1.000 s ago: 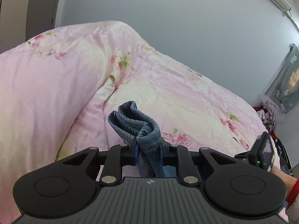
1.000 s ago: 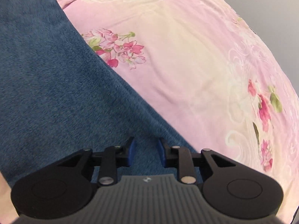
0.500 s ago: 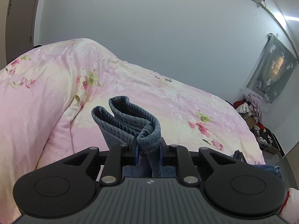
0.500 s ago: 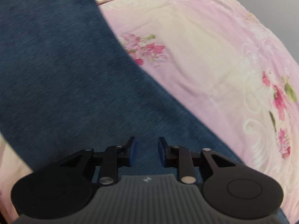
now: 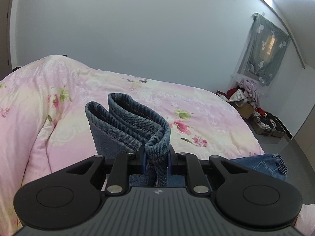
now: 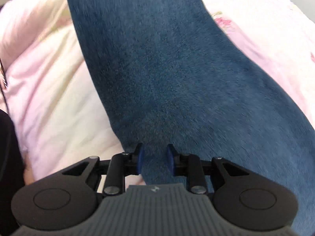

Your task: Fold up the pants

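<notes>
The left hand-held gripper (image 5: pixel 156 158) pinches the jeans' (image 5: pixel 128 122) hems above the bed (image 5: pixel 206 114) (open floor beyond); the right hand-held gripper (image 6: pixel 154 158) seemingly clamps denim.

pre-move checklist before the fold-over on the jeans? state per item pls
1. Left gripper grip: jaws pinch the bunched hem of the jeans - ok.
2. Right gripper grip: denim lies between the jaws, pad contact unclear - cannot tell.
3. Both leg hems caught on the left: two stacked hems show - ok.
4. Waist end lying flat: mostly hidden - cannot tell.
5. Landing spot on the quilt: nothing on it ahead - ok.
6. Right view sharp: blurred - not ok.
</notes>
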{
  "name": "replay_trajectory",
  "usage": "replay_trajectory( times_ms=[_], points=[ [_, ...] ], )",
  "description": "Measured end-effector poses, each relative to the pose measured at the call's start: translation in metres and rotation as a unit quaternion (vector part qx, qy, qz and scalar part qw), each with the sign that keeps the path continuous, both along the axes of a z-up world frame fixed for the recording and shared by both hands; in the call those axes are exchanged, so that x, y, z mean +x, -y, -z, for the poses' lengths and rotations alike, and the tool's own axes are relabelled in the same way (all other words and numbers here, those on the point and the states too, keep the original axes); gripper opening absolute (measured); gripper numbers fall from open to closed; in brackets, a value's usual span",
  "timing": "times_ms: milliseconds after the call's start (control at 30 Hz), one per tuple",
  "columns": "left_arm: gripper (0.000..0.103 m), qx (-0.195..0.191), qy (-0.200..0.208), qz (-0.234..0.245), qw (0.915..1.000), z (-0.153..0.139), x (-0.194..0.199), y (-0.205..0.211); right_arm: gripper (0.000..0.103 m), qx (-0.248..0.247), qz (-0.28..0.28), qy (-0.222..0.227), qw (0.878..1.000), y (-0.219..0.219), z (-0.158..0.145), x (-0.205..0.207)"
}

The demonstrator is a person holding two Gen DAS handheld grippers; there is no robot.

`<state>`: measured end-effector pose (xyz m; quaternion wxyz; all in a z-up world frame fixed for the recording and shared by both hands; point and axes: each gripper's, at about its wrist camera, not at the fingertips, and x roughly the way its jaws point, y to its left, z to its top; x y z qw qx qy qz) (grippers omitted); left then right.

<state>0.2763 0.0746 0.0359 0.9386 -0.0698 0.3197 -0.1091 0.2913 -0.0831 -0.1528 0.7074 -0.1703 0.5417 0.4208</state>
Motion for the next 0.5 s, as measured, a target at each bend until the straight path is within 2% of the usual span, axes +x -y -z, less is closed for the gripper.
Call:
replay_trajectory(
  times_ms=[133,267,400,500],
  points=[
    [0.021,0.002,0.003,0.043,0.9991,-0.004,0.006,0.043,0.022,-0.023,0.041,0.019,0.999,0.049,-0.011,0.003],
    [0.02,-0.005,-0.009,0.08,0.9968,0.006,0.018,0.092,0.023,-0.054,0.094,0.033,0.994,0.105,-0.015,0.01],
    [0.019,-0.019,-0.039,0.125,0.9911,0.03,0.031,0.145,0.023,-0.069,0.14,0.032,0.987,0.163,-0.018,0.011],
    [0.019,-0.023,-0.072,0.158,0.9846,0.059,0.038,0.183,0.023,-0.083,0.162,0.036,0.983,0.192,-0.015,0.005]
  ],
)
